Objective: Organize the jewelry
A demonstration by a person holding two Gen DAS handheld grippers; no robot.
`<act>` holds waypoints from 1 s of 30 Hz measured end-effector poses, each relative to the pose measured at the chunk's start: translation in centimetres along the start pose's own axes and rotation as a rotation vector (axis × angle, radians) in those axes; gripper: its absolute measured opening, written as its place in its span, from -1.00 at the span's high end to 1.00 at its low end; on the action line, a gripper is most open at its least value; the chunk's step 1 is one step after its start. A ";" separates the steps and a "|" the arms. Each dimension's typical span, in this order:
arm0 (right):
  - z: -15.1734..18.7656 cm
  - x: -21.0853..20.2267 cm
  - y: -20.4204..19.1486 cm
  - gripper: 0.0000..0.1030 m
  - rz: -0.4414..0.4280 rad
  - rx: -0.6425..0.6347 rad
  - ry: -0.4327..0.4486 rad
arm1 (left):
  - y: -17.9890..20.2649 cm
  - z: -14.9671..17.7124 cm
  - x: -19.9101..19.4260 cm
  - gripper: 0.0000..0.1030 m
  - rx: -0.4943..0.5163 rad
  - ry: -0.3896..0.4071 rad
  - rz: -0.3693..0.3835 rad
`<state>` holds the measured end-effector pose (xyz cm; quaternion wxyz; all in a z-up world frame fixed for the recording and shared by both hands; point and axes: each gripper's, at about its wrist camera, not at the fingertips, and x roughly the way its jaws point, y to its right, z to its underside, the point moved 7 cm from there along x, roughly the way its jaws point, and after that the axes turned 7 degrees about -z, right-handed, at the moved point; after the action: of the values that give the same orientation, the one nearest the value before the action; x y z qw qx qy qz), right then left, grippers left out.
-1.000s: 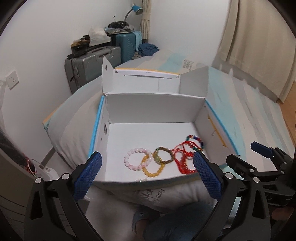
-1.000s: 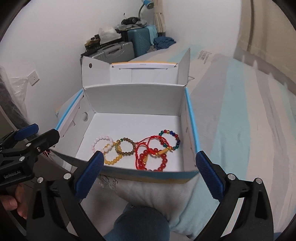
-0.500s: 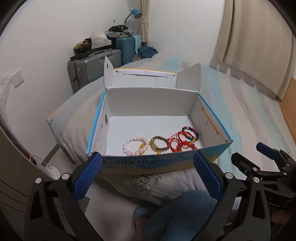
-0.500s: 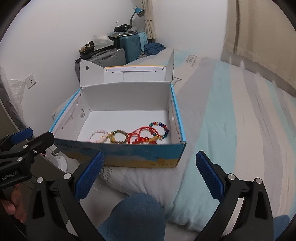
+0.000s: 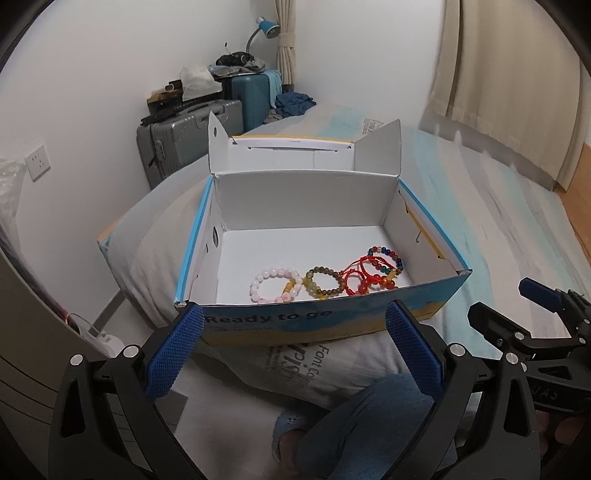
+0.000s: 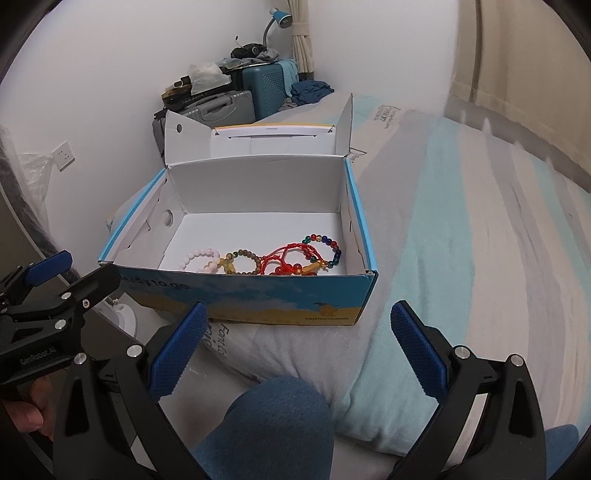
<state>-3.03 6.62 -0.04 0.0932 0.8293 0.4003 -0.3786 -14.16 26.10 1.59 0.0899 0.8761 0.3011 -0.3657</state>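
Observation:
An open cardboard box point(image 5: 317, 325) point(image 6: 258, 299) with a blue printed front sits on a white pillow on the bed. Inside lie several bead bracelets: a pink one point(image 5: 271, 284) point(image 6: 199, 258), a brown-green one point(image 5: 325, 282) point(image 6: 243, 262), a red corded one point(image 5: 365, 277) point(image 6: 284, 262) and a multicoloured one point(image 5: 388, 254) point(image 6: 325, 245). My left gripper point(image 5: 293, 350) is open and empty in front of the box. My right gripper point(image 6: 295, 350) is open and empty, also in front of the box.
Suitcases point(image 5: 184, 140) with clutter and a blue lamp point(image 5: 266, 27) stand by the far wall. A striped bedspread point(image 6: 480, 240) stretches right. Curtains point(image 5: 498, 74) hang at the right. The person's blue-jeaned knee point(image 6: 273, 424) is below the grippers.
Both grippers have pulled back from over the box towards me; the box's front wall now shows. The bracelets have not moved. Both grippers stay open.

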 end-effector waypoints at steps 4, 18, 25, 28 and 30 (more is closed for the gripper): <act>0.0 0.1 -0.2 -0.85 0.000 -0.004 -0.002 | 0.2 0.0 0.1 -0.89 0.010 0.000 -0.002; 0.2 0.4 0.3 -0.85 0.007 0.003 -0.012 | 0.5 0.1 0.5 -0.89 0.030 -0.019 -0.034; 0.4 0.5 0.4 -0.85 0.007 0.002 -0.017 | 0.5 0.1 0.7 -0.89 0.015 -0.029 -0.017; 0.4 0.5 0.4 -0.85 0.008 0.005 -0.017 | 0.5 0.2 0.7 -0.89 0.006 -0.034 -0.012; 0.4 0.5 0.4 -0.85 0.008 0.005 -0.016 | 0.5 0.1 0.7 -0.89 0.006 -0.037 -0.013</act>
<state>-2.73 6.47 -0.75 0.0959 0.8280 0.3953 -0.3860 -13.55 25.93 0.98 0.0902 0.8674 0.3040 -0.3836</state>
